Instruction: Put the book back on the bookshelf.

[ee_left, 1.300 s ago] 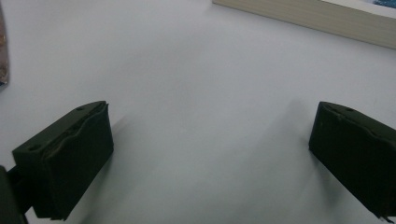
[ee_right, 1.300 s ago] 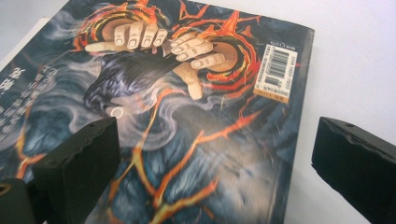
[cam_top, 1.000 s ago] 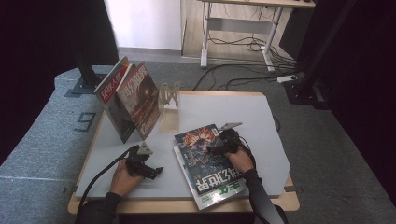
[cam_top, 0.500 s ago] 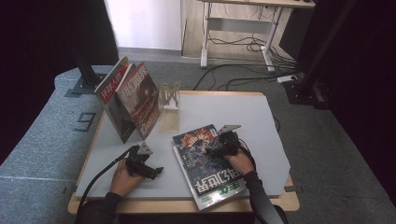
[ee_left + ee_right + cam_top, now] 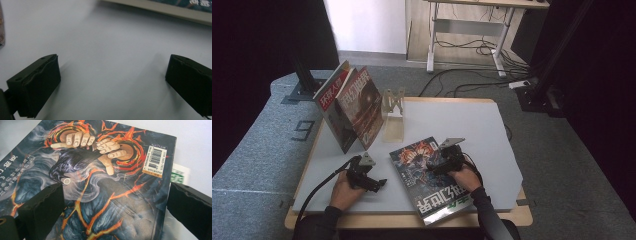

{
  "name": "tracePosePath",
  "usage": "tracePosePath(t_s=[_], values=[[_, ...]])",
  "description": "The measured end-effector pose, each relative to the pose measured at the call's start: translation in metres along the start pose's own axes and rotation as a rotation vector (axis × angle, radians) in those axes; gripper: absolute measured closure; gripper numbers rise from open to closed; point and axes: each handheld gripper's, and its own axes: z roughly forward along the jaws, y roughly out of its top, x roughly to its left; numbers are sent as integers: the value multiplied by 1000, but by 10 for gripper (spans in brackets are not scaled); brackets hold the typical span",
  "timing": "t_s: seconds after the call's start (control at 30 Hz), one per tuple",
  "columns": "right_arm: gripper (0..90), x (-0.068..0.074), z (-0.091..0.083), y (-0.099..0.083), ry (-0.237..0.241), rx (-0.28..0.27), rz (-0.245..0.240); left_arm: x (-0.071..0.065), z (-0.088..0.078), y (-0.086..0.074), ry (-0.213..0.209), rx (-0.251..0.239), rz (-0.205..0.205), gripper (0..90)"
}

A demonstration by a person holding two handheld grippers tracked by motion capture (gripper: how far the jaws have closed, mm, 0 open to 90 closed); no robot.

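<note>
High view: your right gripper (image 5: 438, 161), jaws spread, hovers over the magazine (image 5: 432, 180) near the table's (image 5: 492, 125) front edge; slide one jaw under its edge, then close.

Soft, even overhead light; dark surroundings; blurred, dim gripper close-ups.

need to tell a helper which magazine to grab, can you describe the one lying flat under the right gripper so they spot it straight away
On the white table, look at the near edge in front of the person, not at the clear stand at the back. The flat magazine lies face up beneath the open right gripper. Unlike the two upright magazines leaning beside the stand, it lies flat, with dark blue art, orange flames and a barcode sticker.
</note>
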Motion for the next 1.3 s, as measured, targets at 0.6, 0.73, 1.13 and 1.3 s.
tracePosePath(t_s=[0.6,0.73,1.13,1.3], values=[[0,18,-13,-12,2,4,1,0,0,0,0,0,0,0],[0,20,-25,-24,-2,10,-3,0,0,0,0,0,0,0],[0,31,-57,-60,-17,11,13,0,0,0,1,0,0,0],[0,34,-69,-73,-18,8,24,0,0,0,1,0,0,0]])
